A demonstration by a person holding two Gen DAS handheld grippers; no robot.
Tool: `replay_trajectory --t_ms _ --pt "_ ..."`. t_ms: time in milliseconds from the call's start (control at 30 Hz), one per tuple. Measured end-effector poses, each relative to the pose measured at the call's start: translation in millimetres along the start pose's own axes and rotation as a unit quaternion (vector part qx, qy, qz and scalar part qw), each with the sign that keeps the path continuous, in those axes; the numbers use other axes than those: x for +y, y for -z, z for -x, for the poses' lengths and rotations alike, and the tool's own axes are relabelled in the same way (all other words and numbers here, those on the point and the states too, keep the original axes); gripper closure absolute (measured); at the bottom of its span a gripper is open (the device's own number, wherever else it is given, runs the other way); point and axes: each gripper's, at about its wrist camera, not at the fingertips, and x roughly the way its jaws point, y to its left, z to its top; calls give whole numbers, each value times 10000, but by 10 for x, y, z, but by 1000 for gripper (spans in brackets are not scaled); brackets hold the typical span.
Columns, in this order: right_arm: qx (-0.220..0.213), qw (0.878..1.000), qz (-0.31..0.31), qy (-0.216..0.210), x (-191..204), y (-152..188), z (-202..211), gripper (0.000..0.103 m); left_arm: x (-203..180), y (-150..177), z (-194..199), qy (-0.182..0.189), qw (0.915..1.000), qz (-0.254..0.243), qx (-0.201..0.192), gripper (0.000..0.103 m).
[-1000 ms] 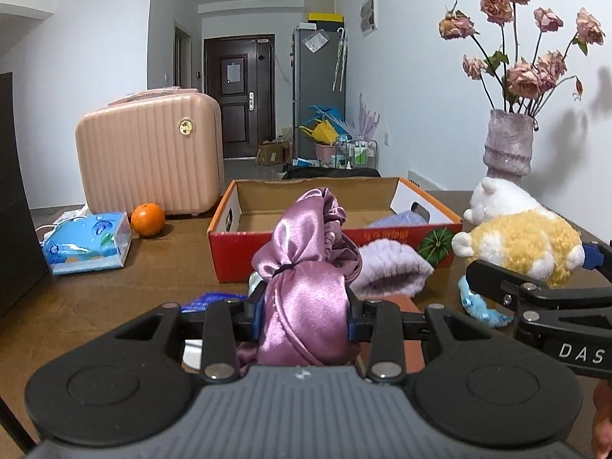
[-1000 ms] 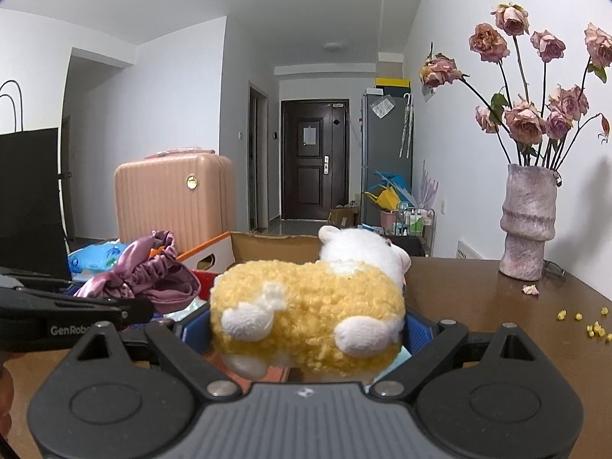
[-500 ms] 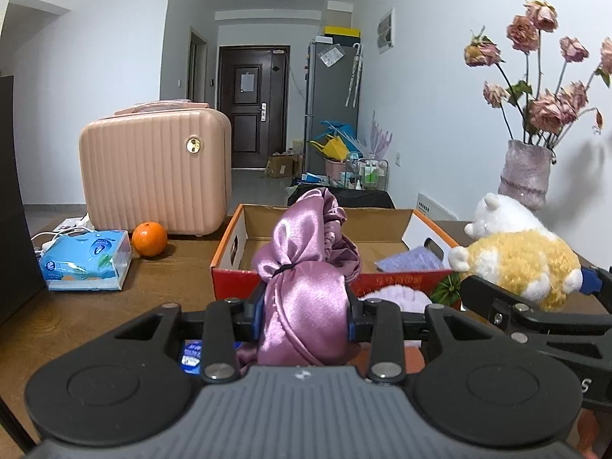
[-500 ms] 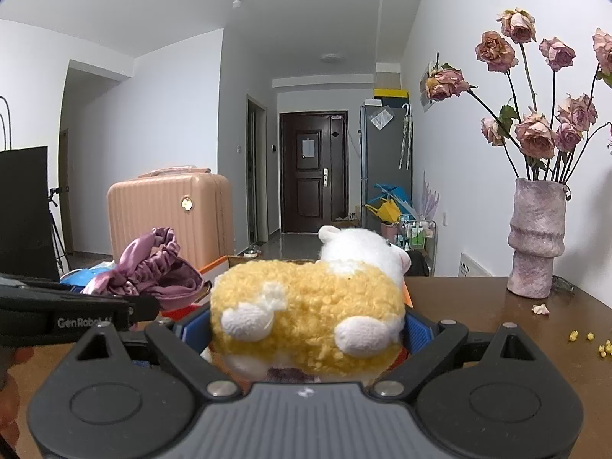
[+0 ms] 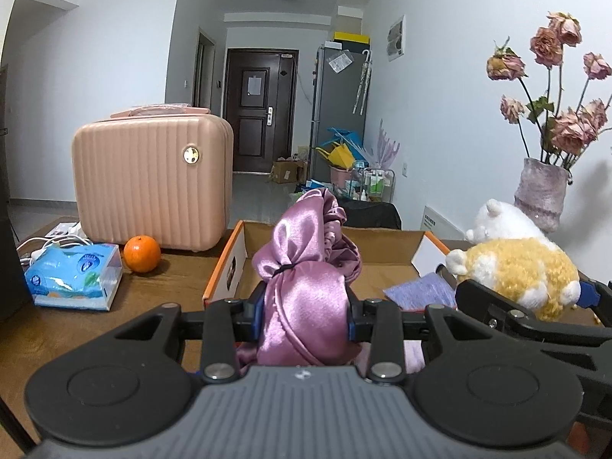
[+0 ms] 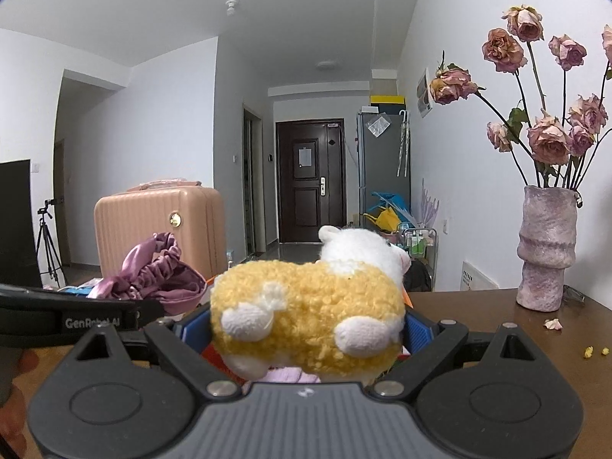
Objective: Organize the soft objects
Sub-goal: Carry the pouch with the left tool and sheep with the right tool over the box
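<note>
At the far left of the wooden table lies a blue plastic pack of tissues, with a white cable beside it, then a round orange fruit just in front of a ribbed pink hard-shell case that stands upright.

The left gripper is held level and pointing straight ahead, raised above the table at the near edge of an open cardboard box with an orange-red rim. Its jaws are clenched on a mauve satin scrunchie-style cloth bundle, which stands up between the pads; its lower end drops behind the gripper body and cannot be followed. Inside the box a lilac cloth lies on the floor (partly hidden by the right-hand tool).

The right gripper is also level, beside the left one and slightly ahead of it, over the box's right end. Its blue pads are pressed against the flanks of a fluffy yellow-and-white plush animal, held sideways with its white head facing away. What lies under the toy is mostly blocked; only a scrap of pale pink fabric shows.

Far right, near the wall, a rough mauve ceramic vase holds dried pink roses, some cut off by the frame edge. A fallen petal and yellow crumbs lie nearby.
</note>
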Motion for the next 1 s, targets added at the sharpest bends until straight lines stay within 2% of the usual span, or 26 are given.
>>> replay_trajectory --t_ms 567,1000 --pt "7 9999 -120 32 -119 -145 -508 8 0 -269 -505 -77 9998 119 -122 66" --pt "147 9997 -166 108 -156 -168 -983 8 50 -342 -895 -150 9997 199 36 66"
